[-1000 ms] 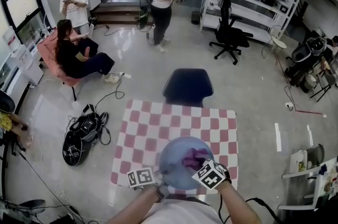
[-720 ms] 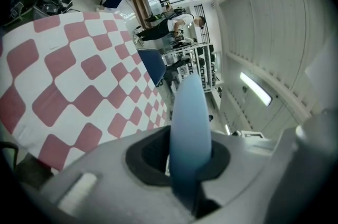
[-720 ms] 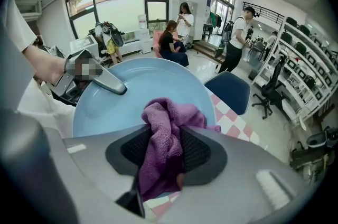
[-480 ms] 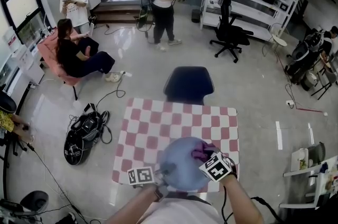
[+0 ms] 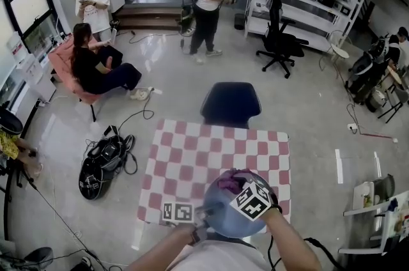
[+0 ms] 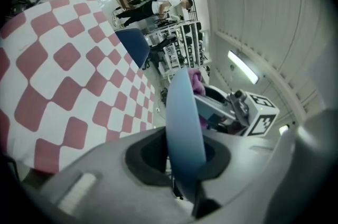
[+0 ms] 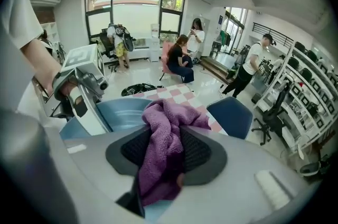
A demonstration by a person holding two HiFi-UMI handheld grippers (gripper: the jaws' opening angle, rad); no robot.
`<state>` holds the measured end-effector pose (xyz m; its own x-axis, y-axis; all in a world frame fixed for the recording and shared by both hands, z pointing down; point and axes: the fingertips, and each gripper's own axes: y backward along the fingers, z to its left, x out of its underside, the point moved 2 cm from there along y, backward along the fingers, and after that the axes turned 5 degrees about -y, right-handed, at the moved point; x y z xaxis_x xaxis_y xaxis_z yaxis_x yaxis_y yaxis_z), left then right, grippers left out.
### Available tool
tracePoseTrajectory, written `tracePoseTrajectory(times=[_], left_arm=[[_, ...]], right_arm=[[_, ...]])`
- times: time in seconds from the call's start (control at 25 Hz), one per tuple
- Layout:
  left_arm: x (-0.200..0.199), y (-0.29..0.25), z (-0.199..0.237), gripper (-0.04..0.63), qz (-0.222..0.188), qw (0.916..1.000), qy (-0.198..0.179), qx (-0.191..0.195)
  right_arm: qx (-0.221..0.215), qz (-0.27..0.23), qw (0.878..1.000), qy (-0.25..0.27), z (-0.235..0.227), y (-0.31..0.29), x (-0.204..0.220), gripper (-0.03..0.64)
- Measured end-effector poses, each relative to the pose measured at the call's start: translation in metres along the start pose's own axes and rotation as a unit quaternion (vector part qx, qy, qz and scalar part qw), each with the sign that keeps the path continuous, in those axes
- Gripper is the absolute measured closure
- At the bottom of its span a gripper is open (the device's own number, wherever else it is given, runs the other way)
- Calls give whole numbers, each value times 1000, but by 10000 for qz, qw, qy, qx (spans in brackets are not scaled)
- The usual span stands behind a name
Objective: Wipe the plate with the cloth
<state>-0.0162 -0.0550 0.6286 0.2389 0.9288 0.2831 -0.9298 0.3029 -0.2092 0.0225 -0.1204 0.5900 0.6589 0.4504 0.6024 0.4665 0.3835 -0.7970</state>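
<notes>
We find the left gripper (image 6: pixel 182 158) clamped on the near rim of the pale blue plate (image 6: pixel 185 106). The plate shows edge-on to that gripper's camera as a smooth, thin, gently curved disc. It sits over the near edge of the red-and-white checked table (image 5: pixel 192 154), and it seems tilted up off the tabletop, though the grippers cover too much of it in the head view for us to be sure. The right gripper (image 7: pixel 166 157) has its jaws closed on a bunched purple cloth (image 7: pixel 165 125). The cloth has a nubby towel weave, and its free folds spill forward against the plate's inner face by the far rim. Beyond the table stands a dark blue chair (image 5: pixel 230 103)
</notes>
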Motion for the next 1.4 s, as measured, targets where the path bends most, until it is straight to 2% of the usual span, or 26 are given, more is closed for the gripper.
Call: tracePoseTrajectory(times=[0.28, 0.4, 0.52, 0.64, 0.8, 0.92, 1.2, 1.4], left_arm=[[-1, -2, -3, 543, 151, 9998, -90, 67], [-1, 0, -5, 541, 282, 9994, -133, 113], [0, 2, -7, 538, 444, 9987, -195, 157], [3, 2, -5, 541, 476, 9987, -96, 182], [8, 4, 2, 545, 385, 9991, 94, 173], [9, 8, 9, 546, 277, 9992, 244, 166], [0, 21, 25, 551, -44, 9991, 408, -57], [-12, 29, 40, 551, -199, 9986, 481, -117]], right_arm=[[-787, -161, 9957, 471, 45, -7, -17, 456], [-1168, -185, 9915, 541, 56, -5, -20, 456], [-1348, -189, 9890, 586, 59, -2, -21, 459], [-1173, -143, 9914, 558, 55, -3, -17, 459], [-592, -18, 9976, 349, 33, -7, -6, 459], [-314, 128, 9993, 145, 13, -7, 6, 459], [74, 426, 9990, -108, -14, 2, 34, 459], [133, 321, 9989, -321, -22, 14, 47, 465]])
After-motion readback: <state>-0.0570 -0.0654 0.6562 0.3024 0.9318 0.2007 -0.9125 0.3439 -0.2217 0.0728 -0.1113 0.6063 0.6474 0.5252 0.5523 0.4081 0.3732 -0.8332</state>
